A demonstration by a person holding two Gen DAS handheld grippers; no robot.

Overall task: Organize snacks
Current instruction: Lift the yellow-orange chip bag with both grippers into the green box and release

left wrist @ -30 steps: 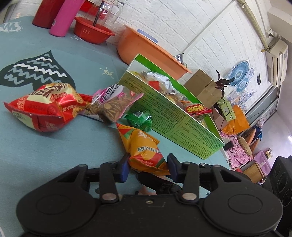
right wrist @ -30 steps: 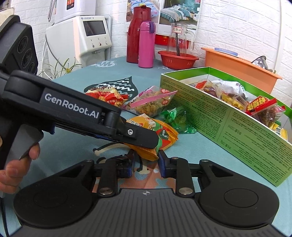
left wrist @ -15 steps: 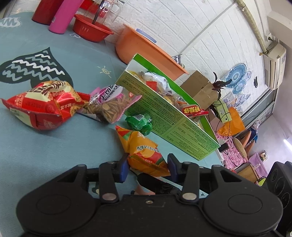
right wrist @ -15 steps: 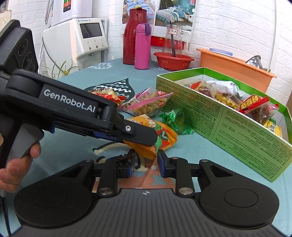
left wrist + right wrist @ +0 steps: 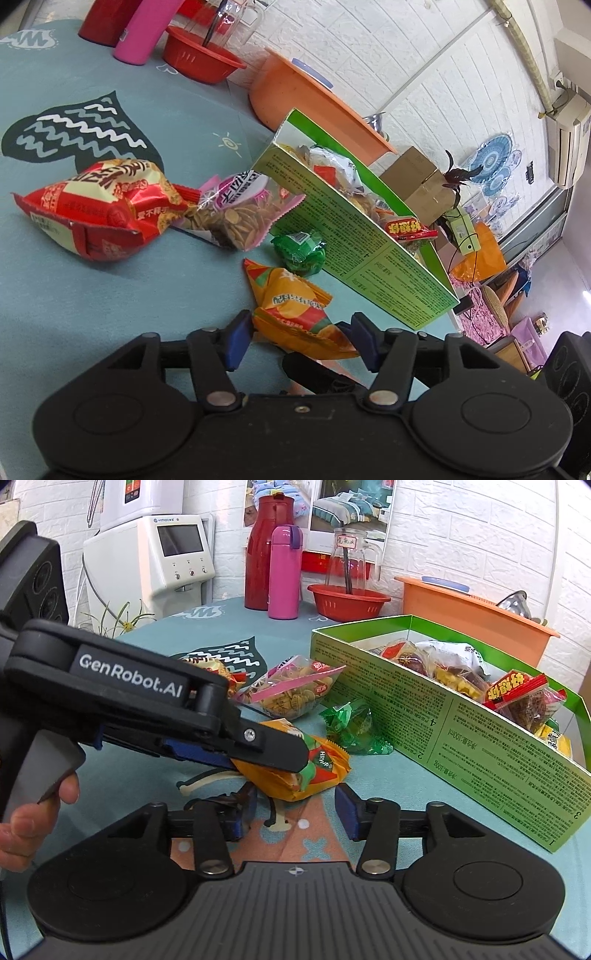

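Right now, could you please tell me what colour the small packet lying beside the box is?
Green; the small packet shows best in the right wrist view, beside the green box.

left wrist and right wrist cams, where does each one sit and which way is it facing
Left wrist: sits on the left gripper, looking along its fingers over the orange snack packet toward the green box; its own blue-padded fingers show.
Right wrist: sits on the right gripper, low over the teal tablecloth, facing the wall with the pink flask; its fingers, the left gripper crossing in and a bare hand show.
Both share the orange snack packet, the green box and the green candy packet.
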